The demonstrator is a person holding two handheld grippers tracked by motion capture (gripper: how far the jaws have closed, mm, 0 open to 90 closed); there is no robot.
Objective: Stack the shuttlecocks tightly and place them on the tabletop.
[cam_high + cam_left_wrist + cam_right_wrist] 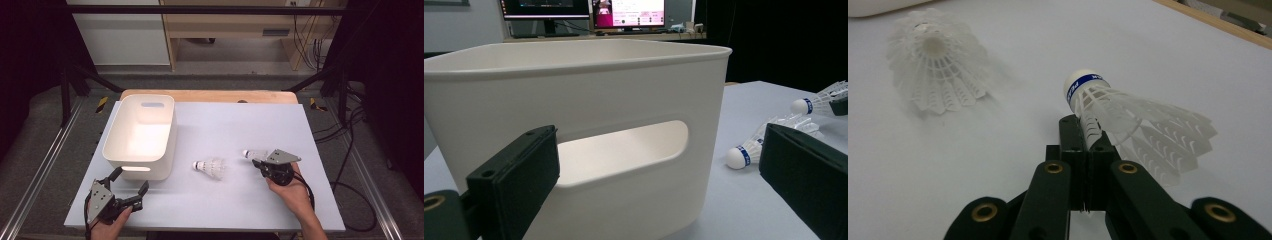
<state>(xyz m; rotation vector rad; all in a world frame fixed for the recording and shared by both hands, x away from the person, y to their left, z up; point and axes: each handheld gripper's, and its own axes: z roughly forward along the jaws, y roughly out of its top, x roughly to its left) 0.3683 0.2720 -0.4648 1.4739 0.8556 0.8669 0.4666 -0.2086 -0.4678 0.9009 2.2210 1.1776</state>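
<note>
My right gripper [258,163] [1084,131] is shut on the feather skirt of a white shuttlecock [251,153] [1108,100] with a blue band, its cork pointing away from the jaws. It hangs a little above the sheet. A second white shuttlecock [211,168] [935,65] lies on its side to the left of it. My left gripper [131,179] [664,170] stands open at the front left, nothing between its jaws, facing the near wall of a white bin [169,137] [624,90]. In the left gripper view the lying shuttlecock [746,151] and the held shuttlecock [811,102] are at the right.
The pale grey sheet [225,200] covers a wooden table [210,95]. The bin has a handle slot [624,150] in its near wall and looks empty inside. Dark frame bars and cables run along both sides of the table.
</note>
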